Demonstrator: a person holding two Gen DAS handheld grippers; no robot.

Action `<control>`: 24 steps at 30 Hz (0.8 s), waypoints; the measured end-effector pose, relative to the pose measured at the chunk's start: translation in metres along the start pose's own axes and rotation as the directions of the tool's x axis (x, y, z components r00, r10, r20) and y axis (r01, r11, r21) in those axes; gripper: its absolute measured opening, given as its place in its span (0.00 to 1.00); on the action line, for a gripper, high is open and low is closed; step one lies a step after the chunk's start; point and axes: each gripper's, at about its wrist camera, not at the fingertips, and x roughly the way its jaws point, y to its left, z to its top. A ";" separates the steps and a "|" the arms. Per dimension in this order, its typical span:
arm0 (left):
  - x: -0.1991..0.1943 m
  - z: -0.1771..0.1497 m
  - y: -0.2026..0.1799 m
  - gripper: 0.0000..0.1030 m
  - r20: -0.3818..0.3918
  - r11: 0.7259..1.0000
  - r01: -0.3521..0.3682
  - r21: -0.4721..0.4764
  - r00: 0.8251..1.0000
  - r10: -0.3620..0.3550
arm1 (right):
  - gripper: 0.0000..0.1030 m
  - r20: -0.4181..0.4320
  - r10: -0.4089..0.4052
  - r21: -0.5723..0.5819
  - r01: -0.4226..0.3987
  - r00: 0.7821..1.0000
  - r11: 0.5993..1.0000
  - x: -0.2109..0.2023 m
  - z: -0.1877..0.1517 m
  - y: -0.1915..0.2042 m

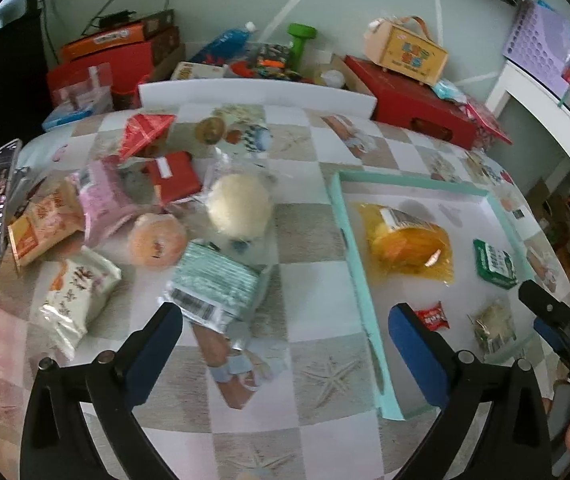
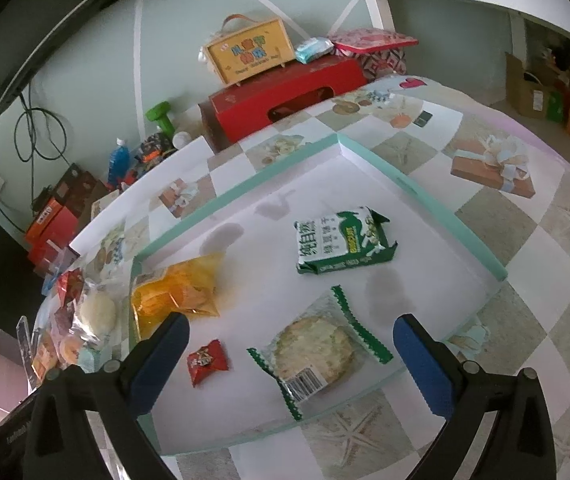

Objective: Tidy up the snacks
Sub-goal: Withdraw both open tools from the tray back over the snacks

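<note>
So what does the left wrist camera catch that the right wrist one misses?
Only the left wrist view clearly shows the loose pile outside the tray: a pale green striped packet right before the open left claw, a pink packet and a white rice-cracker bag. Only the right wrist view shows the wall TV and the round cracker clearly, before the open right claw. Both show the mint-rimmed tray, its yellow bag, green packet and red candy.

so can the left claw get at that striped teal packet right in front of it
Probably yes. The left claw is open, and the striped teal packet lies on top of the pile's near edge with nothing over it. Only the white snack bag sits close beside it.
</note>
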 end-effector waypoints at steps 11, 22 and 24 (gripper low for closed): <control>-0.024 0.007 0.043 1.00 0.074 0.995 -0.091 -0.041 0.993 0.094 | 1.00 0.049 0.020 -0.060 -0.017 0.999 0.998 -0.003 -0.004 0.022; -0.042 0.014 0.108 1.00 0.049 0.971 -0.226 -0.079 0.972 0.230 | 1.00 0.090 0.098 -0.164 -0.082 0.991 0.983 -0.013 -0.012 0.064; -0.042 0.015 0.123 1.00 0.036 0.966 -0.241 -0.097 0.969 0.245 | 1.00 0.094 0.124 -0.187 -0.105 0.988 0.977 -0.014 -0.012 0.076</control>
